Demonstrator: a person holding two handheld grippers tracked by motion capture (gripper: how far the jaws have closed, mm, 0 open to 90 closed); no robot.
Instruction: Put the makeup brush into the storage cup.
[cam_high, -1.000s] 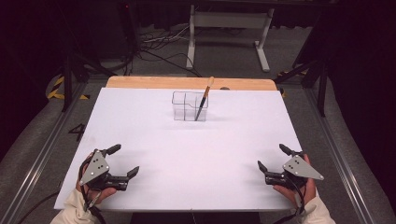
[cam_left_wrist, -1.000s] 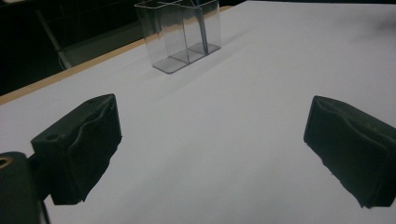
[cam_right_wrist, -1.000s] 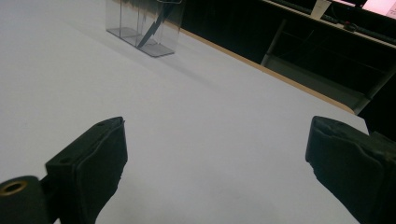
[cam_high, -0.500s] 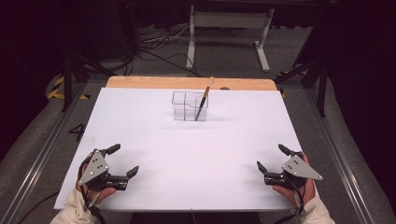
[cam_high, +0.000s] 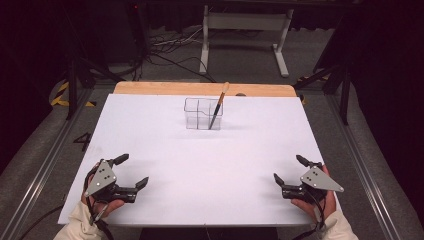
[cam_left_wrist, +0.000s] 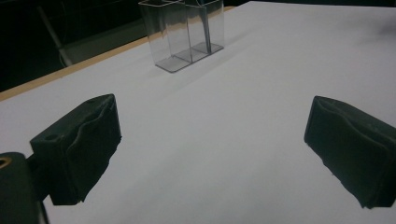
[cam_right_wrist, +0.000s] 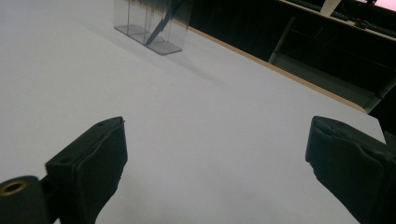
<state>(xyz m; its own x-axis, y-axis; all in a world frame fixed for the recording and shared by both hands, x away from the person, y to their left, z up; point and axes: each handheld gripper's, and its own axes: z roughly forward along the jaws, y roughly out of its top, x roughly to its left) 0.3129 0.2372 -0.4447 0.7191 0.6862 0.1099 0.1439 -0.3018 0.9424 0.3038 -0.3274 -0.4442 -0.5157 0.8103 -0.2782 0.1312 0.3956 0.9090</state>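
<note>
With both tongs gaping wide and empty, left tongs (cam_high: 131, 171) and right tongs (cam_high: 289, 168) sit at the near corners of the white desk (cam_high: 200, 160), well apart from the clear holder (cam_high: 202, 113) at the far middle, brush (cam_high: 218, 106) leaning in its right compartment.

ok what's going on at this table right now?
Nothing is being handled. A person holds the left gripper and the right gripper open above the near corners of the white table, holding nothing. A clear divided holder stands toward the far edge, with a brush leaning in its right compartment.
</note>
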